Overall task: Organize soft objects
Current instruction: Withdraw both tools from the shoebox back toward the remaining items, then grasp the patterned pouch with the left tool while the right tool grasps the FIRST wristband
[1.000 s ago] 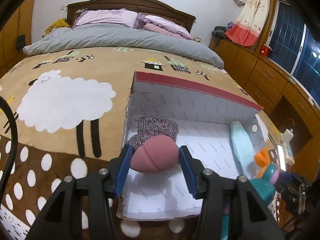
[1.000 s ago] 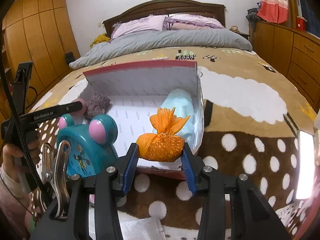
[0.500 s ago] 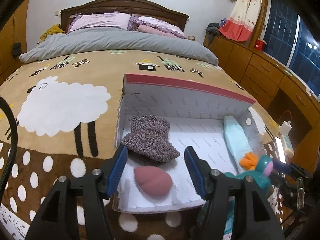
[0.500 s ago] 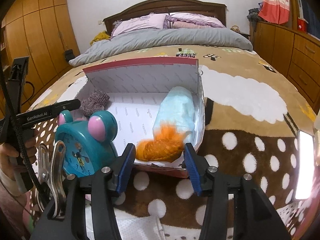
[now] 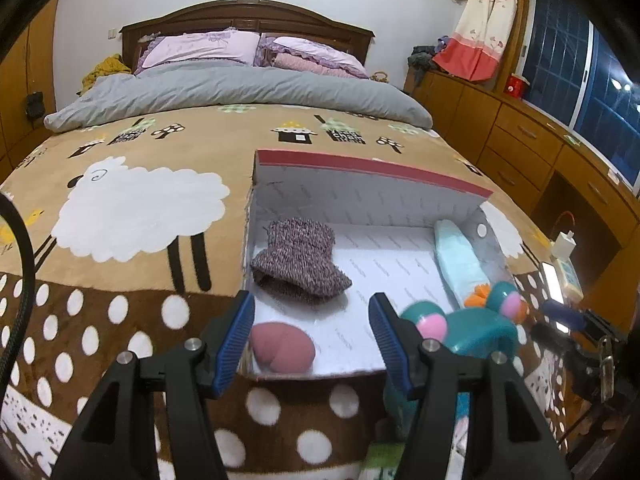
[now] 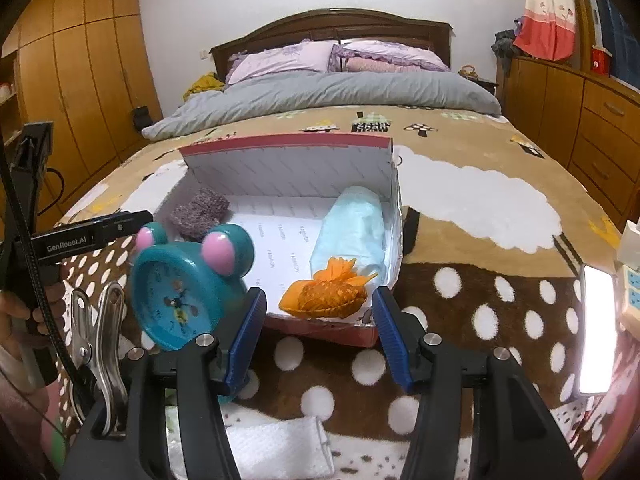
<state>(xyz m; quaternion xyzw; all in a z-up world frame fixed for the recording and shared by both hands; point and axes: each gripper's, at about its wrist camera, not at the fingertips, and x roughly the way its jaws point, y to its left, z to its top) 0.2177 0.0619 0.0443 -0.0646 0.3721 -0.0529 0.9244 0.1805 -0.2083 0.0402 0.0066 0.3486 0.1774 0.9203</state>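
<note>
Materials and finishes on the bed

Plush matt blanket (image 5: 132, 300); paper-lined cardboard box (image 5: 372, 208), its coarse knit sock (image 5: 300, 260) at 10 o'clock, orange mesh pouch (image 6: 324, 294) at 5; glossy plastic clock (image 6: 188, 280); shiny metal clip (image 6: 94, 332); polished wooden headboard (image 6: 332, 28).

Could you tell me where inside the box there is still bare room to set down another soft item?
The widest free patch is the white floor in the middle of the box, between the knitted piece and the pale blue bundle. The near left corner holds the pink sponge; the near right corner is crowded by the orange pouch.
</note>
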